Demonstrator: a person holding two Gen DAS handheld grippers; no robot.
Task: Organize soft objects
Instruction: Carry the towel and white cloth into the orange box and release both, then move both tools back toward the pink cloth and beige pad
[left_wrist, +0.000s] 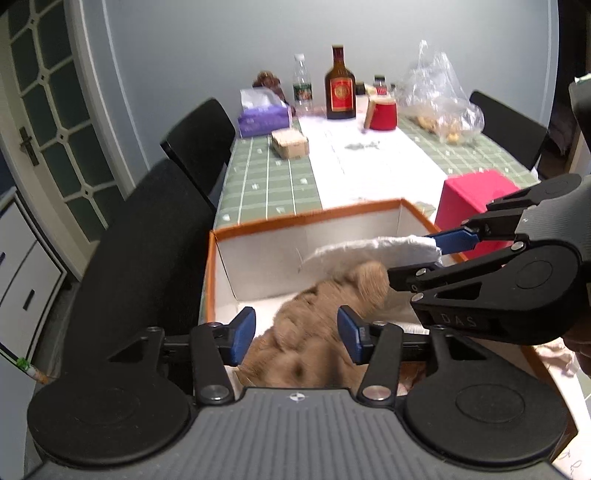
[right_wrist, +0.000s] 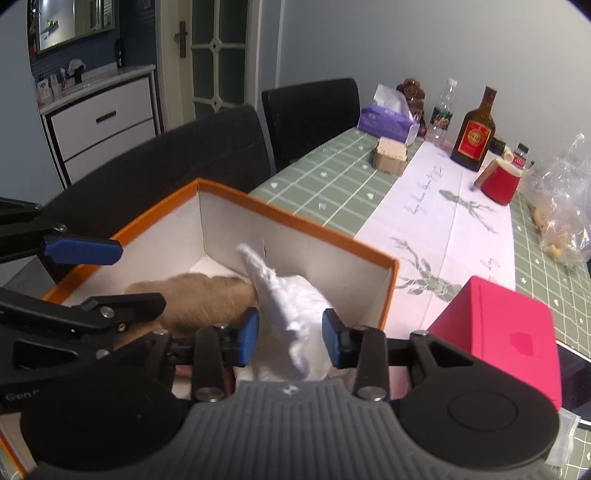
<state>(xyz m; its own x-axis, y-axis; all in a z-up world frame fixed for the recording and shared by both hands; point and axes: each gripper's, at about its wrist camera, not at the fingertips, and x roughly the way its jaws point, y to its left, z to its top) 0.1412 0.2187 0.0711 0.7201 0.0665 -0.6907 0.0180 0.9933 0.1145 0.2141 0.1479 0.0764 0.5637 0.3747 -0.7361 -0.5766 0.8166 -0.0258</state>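
Observation:
An orange-rimmed white box (left_wrist: 306, 216) (right_wrist: 295, 221) stands at the near end of the table. Inside it lies a tan plush toy (left_wrist: 314, 332) (right_wrist: 199, 299), blurred in the left wrist view. My left gripper (left_wrist: 295, 334) (right_wrist: 142, 273) is open above the toy, its blue pads standing clear of the fur. A white cloth (left_wrist: 369, 249) (right_wrist: 288, 295) sticks out over the box between the fingers of my right gripper (left_wrist: 413, 258) (right_wrist: 290, 328). Those jaws stand apart, so the cloth sits loose between the pads.
A pink box (left_wrist: 469, 195) (right_wrist: 498, 325) stands just right of the orange box. Farther along the green checked table are a brown bottle (left_wrist: 340, 88), a purple tissue box (left_wrist: 262, 118), a red cup (left_wrist: 382, 114) and a plastic bag (left_wrist: 439, 99). Black chairs (left_wrist: 147, 240) line the left side.

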